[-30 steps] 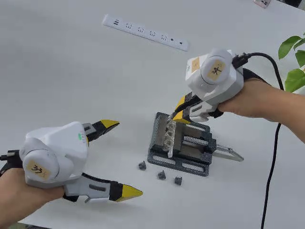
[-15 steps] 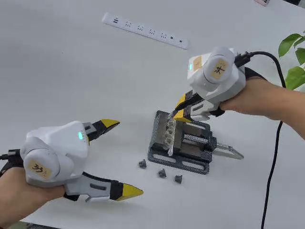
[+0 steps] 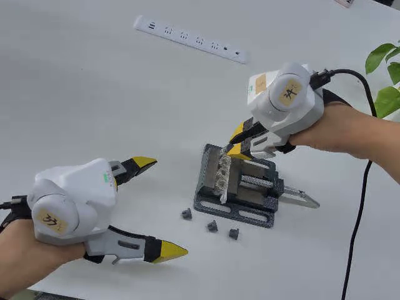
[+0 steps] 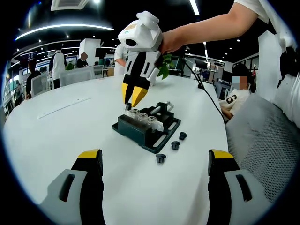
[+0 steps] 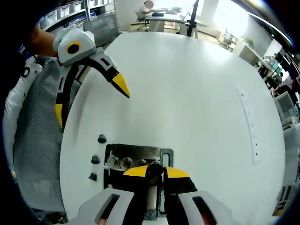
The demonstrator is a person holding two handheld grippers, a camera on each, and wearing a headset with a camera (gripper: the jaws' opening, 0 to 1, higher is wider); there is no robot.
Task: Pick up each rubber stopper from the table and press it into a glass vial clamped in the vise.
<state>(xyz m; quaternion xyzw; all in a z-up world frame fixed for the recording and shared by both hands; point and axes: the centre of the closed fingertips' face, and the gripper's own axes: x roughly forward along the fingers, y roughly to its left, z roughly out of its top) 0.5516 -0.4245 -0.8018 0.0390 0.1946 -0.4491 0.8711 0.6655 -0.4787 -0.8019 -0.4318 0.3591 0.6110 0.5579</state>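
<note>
As right gripper [image 3: 229, 145] angles down, stopper [image 5: 154, 169] seemingly pinched

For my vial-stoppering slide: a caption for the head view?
Right gripper holds a rubber stopper at the end vial in the vise; three stoppers lie on the table; left gripper hovers open.

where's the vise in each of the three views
Head view: the vise is right of centre, under the right gripper.
Left gripper view: the vise is just above centre, beyond the open jaws.
Right gripper view: the vise is at bottom centre, behind jaws pinching a stopper.
Shared landmark: three loose stoppers on the table beside the vise.
</note>
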